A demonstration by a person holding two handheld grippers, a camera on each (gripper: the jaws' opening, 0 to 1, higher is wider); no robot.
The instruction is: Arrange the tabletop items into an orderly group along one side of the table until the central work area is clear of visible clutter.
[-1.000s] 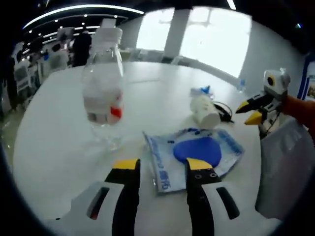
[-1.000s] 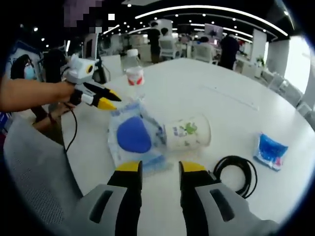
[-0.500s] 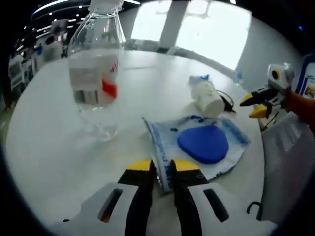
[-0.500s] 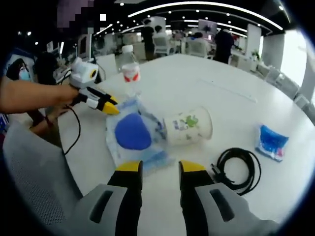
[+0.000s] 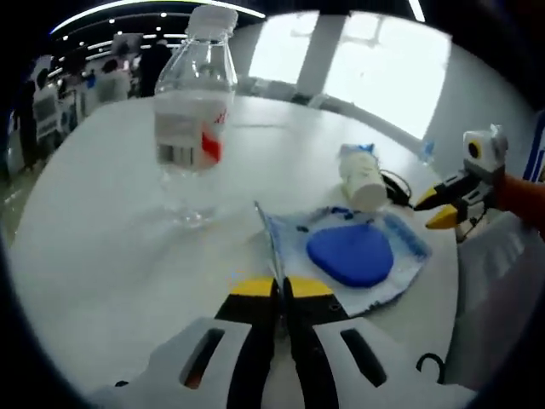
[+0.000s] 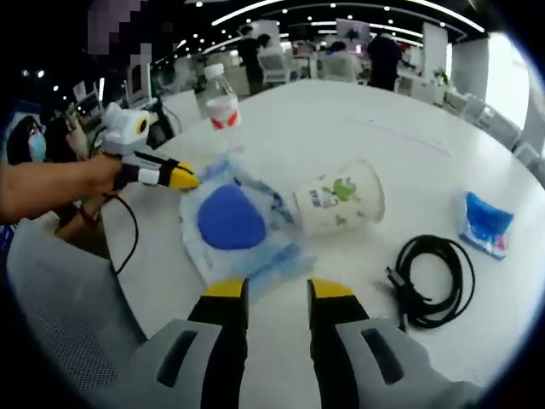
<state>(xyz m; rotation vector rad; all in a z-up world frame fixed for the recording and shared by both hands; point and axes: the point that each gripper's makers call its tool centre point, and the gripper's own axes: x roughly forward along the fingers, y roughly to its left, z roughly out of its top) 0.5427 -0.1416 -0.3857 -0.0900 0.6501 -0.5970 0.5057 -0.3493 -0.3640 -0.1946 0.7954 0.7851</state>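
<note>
the left tongs (image 5: 279, 288) are pinched together on the near edge of the blue-and-white pouch (image 5: 349, 256), which lies flat on the white worktop (image 5: 102, 221) with a dark blue oval showing through its middle. in the right gripper view the same tongs reach in from the left and meet that pouch (image 6: 234, 226) at its corner. the right tongs (image 6: 267, 291) hang apart and empty above the worktop, just short of the pouch's other edge.

around the pouch sit the other loose things: a clear water bottle (image 5: 194, 119) standing upright just beyond it, a paper cup (image 6: 336, 198) tipped on its side and touching the pouch, a coiled black cable (image 6: 430, 277) near the cup, and a small blue packet (image 6: 487, 223) further out.

the step in hand looks like dragging or lifting the pouch toward one side. the grip is only on a thin edge, so a slow, low pull along the worktop should keep the film from tearing or slipping out. the cup rests against the pouch and will likely roll if the pouch moves under it; the free right tongs could steady or take the cup first. the bottle is near the pull path and looks top-heavy, so steer wide of it.
</note>
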